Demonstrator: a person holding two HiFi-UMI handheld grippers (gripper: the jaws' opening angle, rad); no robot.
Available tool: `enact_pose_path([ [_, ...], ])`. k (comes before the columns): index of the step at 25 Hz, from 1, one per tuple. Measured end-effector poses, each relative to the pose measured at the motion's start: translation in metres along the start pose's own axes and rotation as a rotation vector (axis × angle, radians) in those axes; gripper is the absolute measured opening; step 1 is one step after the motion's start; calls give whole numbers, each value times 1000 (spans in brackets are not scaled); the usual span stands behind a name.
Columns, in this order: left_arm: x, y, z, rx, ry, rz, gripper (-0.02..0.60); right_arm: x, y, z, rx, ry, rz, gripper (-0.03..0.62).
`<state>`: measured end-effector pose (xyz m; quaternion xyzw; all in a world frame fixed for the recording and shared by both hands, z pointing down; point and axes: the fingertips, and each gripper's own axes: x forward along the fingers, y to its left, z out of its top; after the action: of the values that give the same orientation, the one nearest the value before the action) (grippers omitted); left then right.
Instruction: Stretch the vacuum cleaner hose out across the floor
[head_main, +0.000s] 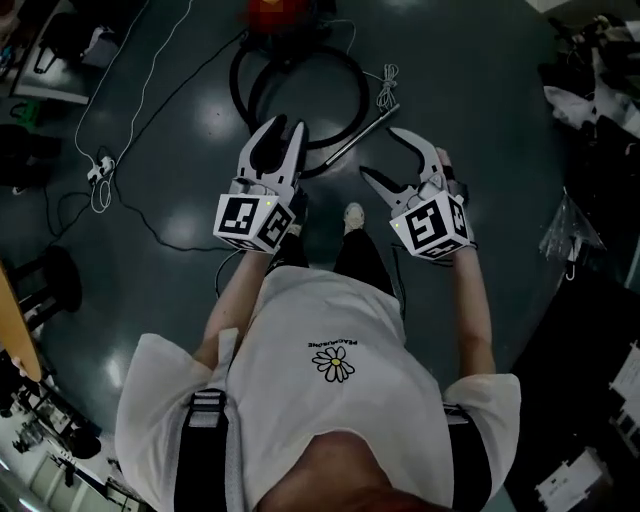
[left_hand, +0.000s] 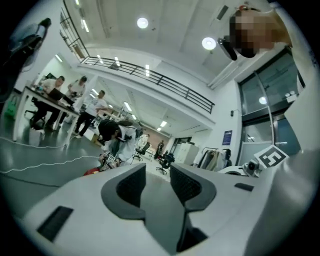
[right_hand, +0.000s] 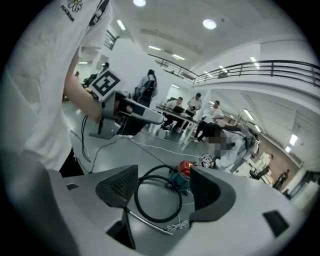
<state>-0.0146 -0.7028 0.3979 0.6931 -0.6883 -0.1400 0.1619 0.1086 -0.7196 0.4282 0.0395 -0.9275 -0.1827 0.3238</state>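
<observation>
Hose (head_main: 237, 90) coiled on floor (head_main: 480, 80); both grippers empty.
The black loop lies beside the red vacuum cleaner (head_main: 280, 12) near the top edge of the head view, metal wand (head_main: 360, 135) angled off it. Left gripper (head_main: 287, 135) jaws stand narrowly apart on nothing. Right gripper (head_main: 385, 155) jaws are spread wide, clear of the coil.

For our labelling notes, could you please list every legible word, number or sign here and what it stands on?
"PEACEMINUSONE", as best I can read it: small print above the daisy on the person's white T-shirt, upside down in the head view.
Blue wall sign in the left gripper view: too small to read.
Left marker cube and right marker cube: black square patterns only, no words.
</observation>
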Motion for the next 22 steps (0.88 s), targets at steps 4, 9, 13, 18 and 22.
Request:
enact_pose_path([
  [4, 25, 35, -56, -110, 17, 179, 243, 28, -11, -49, -208, 45, 180, 318],
  [9, 32, 119, -212, -315, 53, 415, 252, 117, 14, -176, -415, 130, 373, 316],
  [13, 31, 216, -373, -389, 114, 579, 276, 230, 52, -295, -493, 170, 472, 316],
  [18, 16, 332, -564, -392, 192, 701, 296, 384, 123, -447, -566, 244, 581, 316],
  [22, -2, 386, -689, -433, 251, 773, 297, 476, 176, -544, -568, 297, 677, 316],
])
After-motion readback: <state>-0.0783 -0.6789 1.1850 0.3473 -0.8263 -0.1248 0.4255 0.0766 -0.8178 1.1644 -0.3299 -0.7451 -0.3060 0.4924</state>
